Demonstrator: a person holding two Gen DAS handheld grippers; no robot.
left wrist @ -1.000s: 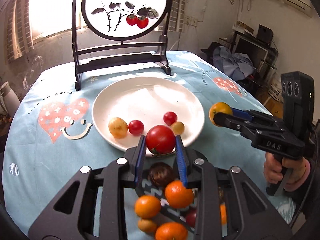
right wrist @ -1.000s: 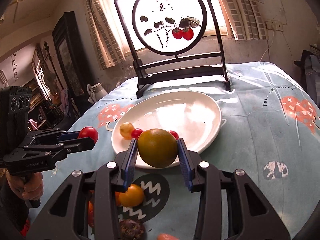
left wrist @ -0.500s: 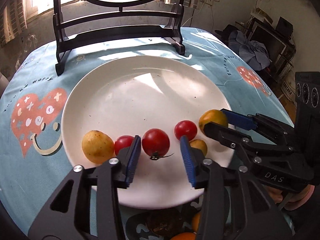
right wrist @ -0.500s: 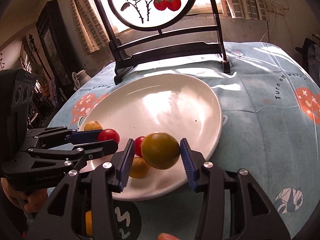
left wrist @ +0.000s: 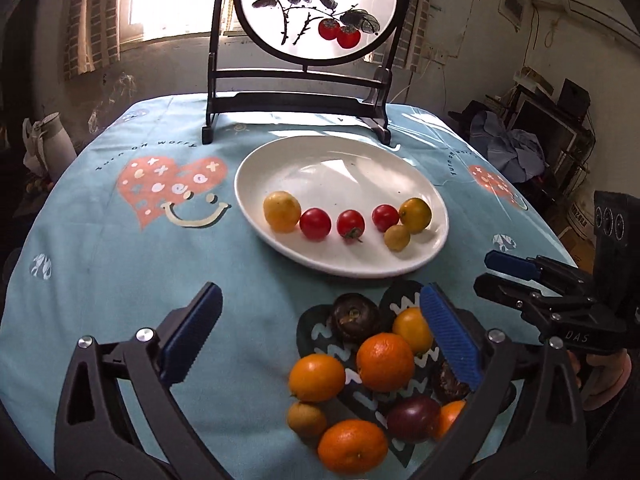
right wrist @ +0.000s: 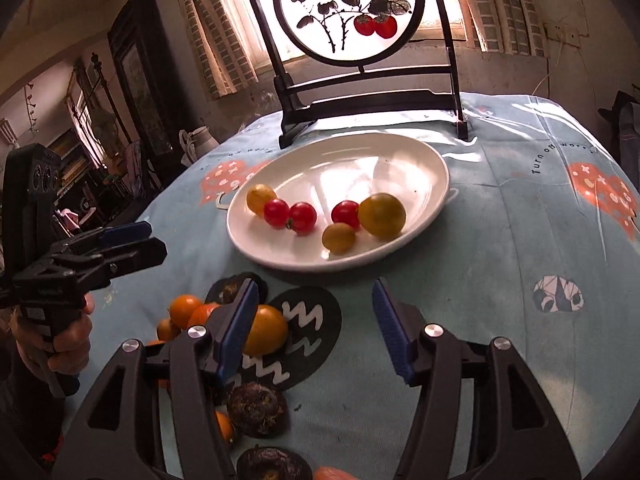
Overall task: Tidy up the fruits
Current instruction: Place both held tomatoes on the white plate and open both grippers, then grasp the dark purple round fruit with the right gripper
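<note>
A white plate (left wrist: 340, 160) (right wrist: 400, 152) holds three red tomatoes, with the newest red tomato (left wrist: 350, 223) (right wrist: 303, 217) in the middle of the row, and three yellow fruits, the largest a yellow-green fruit (left wrist: 415, 215) (right wrist: 381, 215) at the right. My left gripper (left wrist: 316, 336) is open and empty, above the tablecloth near a pile of oranges (left wrist: 384, 360) and dark fruits (left wrist: 352, 316). My right gripper (right wrist: 314, 330) is open and empty, pulled back from the plate; it also shows in the left wrist view (left wrist: 504, 276).
A black framed round painting on a stand (left wrist: 320, 12) (right wrist: 352, 12) stands behind the plate. The loose pile lies on a dark heart patch (right wrist: 304, 332) of the blue tablecloth. A white jug (left wrist: 48, 144) sits off the table's far left.
Both grippers opened and let go of their fruits on the plate: the left dropped the red tomato, the right the yellow-green fruit. Both then pulled back toward the fruit pile.
</note>
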